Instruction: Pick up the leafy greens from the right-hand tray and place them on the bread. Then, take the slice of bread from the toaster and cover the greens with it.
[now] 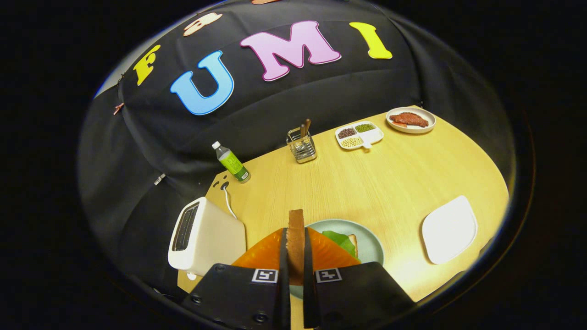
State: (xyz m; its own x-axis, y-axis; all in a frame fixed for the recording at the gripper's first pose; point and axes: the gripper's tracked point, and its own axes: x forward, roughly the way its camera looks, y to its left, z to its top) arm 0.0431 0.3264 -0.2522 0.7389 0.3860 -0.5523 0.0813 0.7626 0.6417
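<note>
Two fingers of the gripper stand nearly together, clenched on a slice of bread held on edge between them; both press its flat faces, and its crusty top edge sticks up past the fingertips. Taking the pale green plate as the landmark: the held slice hangs just in front of it, over its near-left side. On the plate lie the leafy greens, resting on a second slice of bread whose corner peeks out just right of them. The white toaster stands just left of the plate, its slot dark, its cord trailing back toward the table's rear edge. Right of the plate, well apart, sits a white tray. Beyond the plate stand a green-labelled bottle, a wire utensil holder, a divided dish of beans, and a plate with meat.
</note>
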